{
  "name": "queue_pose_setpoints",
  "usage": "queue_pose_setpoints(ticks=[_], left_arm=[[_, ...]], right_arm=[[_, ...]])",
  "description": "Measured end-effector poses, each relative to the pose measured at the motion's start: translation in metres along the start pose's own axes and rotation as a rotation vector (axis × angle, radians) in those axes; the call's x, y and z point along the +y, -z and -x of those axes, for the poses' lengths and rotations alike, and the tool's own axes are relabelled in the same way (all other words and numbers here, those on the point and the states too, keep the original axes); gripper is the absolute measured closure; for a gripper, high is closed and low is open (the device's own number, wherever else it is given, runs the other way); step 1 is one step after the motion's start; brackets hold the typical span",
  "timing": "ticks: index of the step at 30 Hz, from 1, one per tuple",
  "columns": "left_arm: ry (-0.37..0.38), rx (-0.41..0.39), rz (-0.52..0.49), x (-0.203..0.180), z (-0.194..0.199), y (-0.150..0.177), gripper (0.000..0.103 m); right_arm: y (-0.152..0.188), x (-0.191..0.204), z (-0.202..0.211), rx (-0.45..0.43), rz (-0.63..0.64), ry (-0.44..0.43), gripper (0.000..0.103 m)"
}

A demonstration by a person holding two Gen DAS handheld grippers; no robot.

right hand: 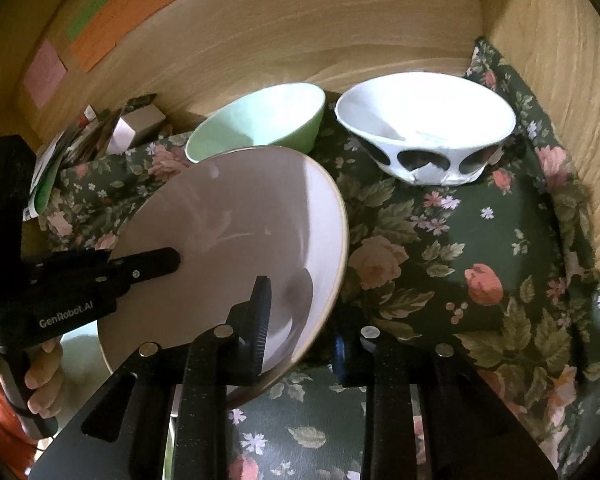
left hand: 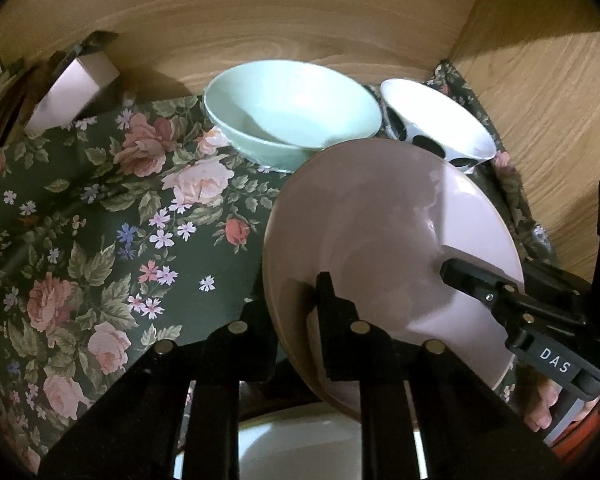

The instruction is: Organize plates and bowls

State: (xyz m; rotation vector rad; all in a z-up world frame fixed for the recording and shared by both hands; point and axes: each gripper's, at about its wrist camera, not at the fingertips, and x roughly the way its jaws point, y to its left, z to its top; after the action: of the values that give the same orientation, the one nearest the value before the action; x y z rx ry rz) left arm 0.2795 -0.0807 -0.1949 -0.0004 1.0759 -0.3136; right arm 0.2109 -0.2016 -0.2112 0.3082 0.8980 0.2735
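Left wrist: one plate point(left hand: 384, 232), two bowls point(left hand: 292, 120).

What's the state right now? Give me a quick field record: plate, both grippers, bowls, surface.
plate: pink plate, tilted, held at opposite rims
left gripper: shut on plate's left rim
right gripper: shut on plate's right rim
green bowl: upright, behind plate
spotted bowl: white with black spots, upright, right of green bowl
surface: floral cloth in a wooden corner
below plate: another pale dish, partly hidden

Glossy ceramic plate point(left hand: 380, 220), floral cloth point(left hand: 100, 220), wooden walls point(left hand: 300, 20).
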Motion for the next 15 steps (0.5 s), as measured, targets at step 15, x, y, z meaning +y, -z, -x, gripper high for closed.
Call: queue_pose_setpoints(ticks=[15], left_arm=[[0.012, -0.127, 0.013, 0.003, 0.062, 0.009, 0.086]], right_arm=[[-0.007, 0.028, 0.046, -0.109, 0.048, 0.004, 0.079]])
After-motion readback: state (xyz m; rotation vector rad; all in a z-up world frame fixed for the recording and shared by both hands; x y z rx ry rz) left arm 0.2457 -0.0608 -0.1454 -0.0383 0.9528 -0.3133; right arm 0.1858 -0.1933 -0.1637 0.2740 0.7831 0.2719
